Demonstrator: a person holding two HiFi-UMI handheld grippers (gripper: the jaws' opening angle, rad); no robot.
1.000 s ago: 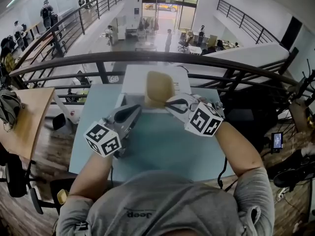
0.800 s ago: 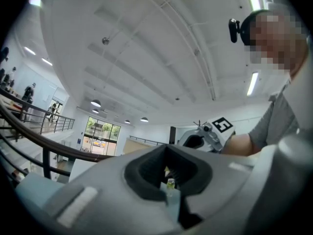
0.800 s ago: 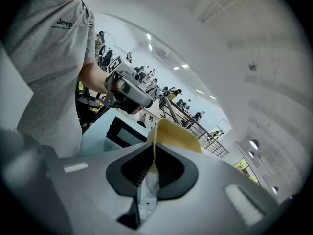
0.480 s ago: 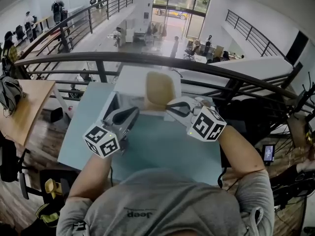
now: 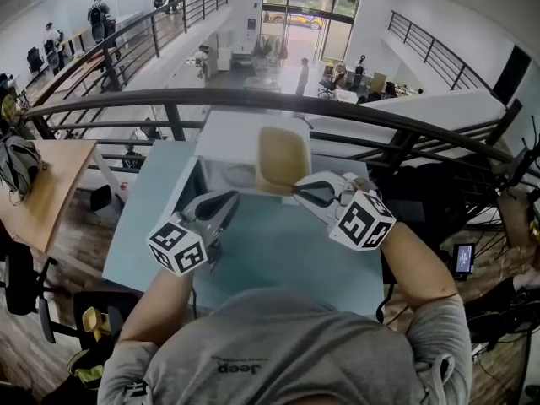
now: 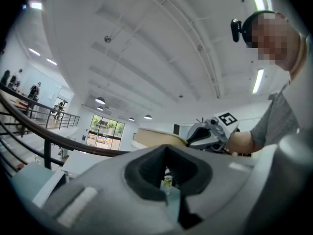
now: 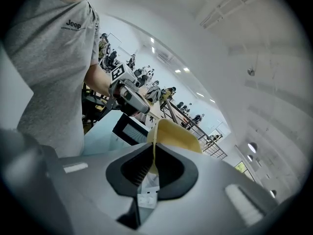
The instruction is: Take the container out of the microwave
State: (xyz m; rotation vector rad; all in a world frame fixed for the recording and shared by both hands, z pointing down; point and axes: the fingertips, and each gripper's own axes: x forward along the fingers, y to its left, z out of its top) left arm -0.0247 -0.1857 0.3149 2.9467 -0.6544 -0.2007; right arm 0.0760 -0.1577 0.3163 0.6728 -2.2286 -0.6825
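A shallow yellow container (image 5: 283, 159) hangs tilted in front of the white microwave (image 5: 232, 137), clear of its cavity. My right gripper (image 5: 297, 191) is shut on its near rim. In the right gripper view the thin yellow rim (image 7: 173, 136) runs down between the closed pads of that gripper (image 7: 154, 168). My left gripper (image 5: 226, 199) sits to the left, by the microwave's open door (image 5: 192, 182), with its jaws together and nothing in them. The left gripper view shows its own jaws (image 6: 167, 177), and beyond them the container (image 6: 159, 138) and the right gripper (image 6: 210, 133).
The microwave stands at the far edge of a pale blue table (image 5: 278, 251), close against a dark curved railing (image 5: 169, 101) with an open hall below. The door's dark grille (image 7: 128, 129) shows in the right gripper view. A wooden desk (image 5: 51, 192) stands at the left.
The right gripper has drawn the yellow container a little back and to the right, away from the microwave. The left gripper has shifted slightly nearer the person.
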